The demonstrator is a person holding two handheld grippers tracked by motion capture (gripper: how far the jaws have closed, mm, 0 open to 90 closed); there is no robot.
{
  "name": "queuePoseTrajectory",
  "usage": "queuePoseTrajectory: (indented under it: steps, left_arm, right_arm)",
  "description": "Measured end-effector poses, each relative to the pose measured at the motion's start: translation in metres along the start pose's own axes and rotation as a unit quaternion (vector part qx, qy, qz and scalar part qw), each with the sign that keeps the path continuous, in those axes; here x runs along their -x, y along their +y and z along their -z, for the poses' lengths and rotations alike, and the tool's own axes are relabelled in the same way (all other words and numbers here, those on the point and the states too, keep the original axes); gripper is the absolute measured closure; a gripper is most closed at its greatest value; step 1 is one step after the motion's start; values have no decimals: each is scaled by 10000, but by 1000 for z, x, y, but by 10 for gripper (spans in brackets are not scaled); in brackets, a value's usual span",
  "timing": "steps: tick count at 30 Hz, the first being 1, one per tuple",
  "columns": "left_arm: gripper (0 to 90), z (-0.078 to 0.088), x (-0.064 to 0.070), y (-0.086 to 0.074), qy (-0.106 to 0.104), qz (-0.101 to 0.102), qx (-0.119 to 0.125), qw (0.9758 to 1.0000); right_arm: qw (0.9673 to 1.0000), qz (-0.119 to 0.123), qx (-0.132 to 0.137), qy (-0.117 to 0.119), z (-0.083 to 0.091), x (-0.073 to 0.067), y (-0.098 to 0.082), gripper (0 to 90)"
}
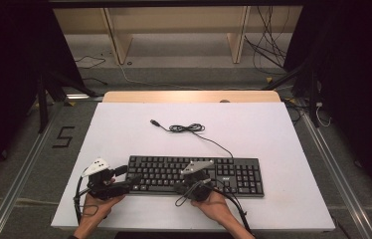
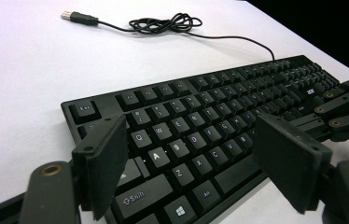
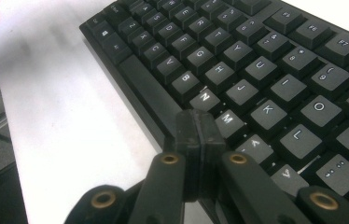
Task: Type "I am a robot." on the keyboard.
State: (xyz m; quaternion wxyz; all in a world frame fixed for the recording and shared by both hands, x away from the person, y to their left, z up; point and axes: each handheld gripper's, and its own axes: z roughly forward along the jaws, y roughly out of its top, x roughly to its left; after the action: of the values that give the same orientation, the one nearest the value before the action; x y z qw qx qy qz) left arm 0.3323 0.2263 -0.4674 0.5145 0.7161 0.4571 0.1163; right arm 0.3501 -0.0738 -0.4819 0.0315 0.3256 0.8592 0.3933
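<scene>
Item: keyboard, flat near the desk's front edge | your left gripper: jaws spread over its left-end keys | your right gripper: jaws pressed together, empty, tip at the N/M keys | progress: typing looks barely begun; USB cable lies unplugged toward the far edge.

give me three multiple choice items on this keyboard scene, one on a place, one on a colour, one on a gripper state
1. Where does the USB plug lie?
A. on the white table, beyond the keyboard
B. on the keys
C. on the floor

2. What colour is the keyboard?
A. white
B. black
C. red

3. How do the right gripper's jaws stand?
A. wide open
B. shut on the cable
C. shut, with nothing between them

Answers:
1 A, the plug rests on the tabletop past the coiled cable.
2 B, body and keys are black.
3 C, the right gripper view shows the pads pressed together over the M key.
</scene>
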Motion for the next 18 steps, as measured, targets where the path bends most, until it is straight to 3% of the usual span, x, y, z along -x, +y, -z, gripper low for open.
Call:
queuePoseTrajectory:
  steps: [8, 18]
  left_arm:
    - [264, -1, 0, 0, -1, -12, -23, 10000]
    - [267, -4, 0, 1, -51, 59, -44, 10000]
  right_arm:
    - [9999, -105, 17, 39, 1, 0, 0, 900]
    - [9991, -276, 286, 165, 12, 6, 2, 798]
